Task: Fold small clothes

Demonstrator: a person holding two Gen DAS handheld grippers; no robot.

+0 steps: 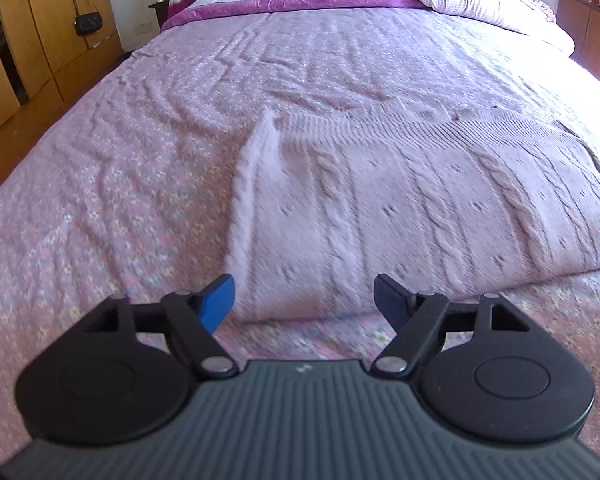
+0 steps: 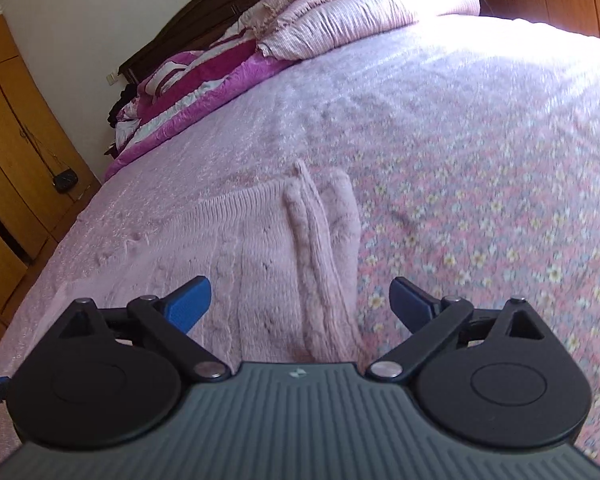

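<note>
On the bed's flowered pink bedspread (image 1: pixel 80 208) lies the thing you are folding: a pink cable-knit sweater (image 1: pixel 380 208), spread flat near the closer edge of the mattress, with a long knit strip, likely a sleeve (image 2: pixel 320 248), already laid lengthwise along one side.

Your left gripper (image 1: pixel 304 300) hovers over the sweater's near hem with its jaws spread wide and nothing between them. Your right gripper (image 2: pixel 300 304) hangs above the folded-in sleeve, jaws about as wide as they go, equally empty. Neither blue pad touches the knit.

By the look of it you are between grasps, and the next fold probably needs both near corners taken at once. Come down with one finger under the edge, so you pinch every layer and not just the top one. The knit is thick and slack, so lift both sides together and keep them level, or the sleeve may slide out of place. Carry the hem toward the ribbed far edge and lay it down before letting go.

As for containers, none shows in either view: no basket, box or drawer stands ready for the finished piece.
</note>
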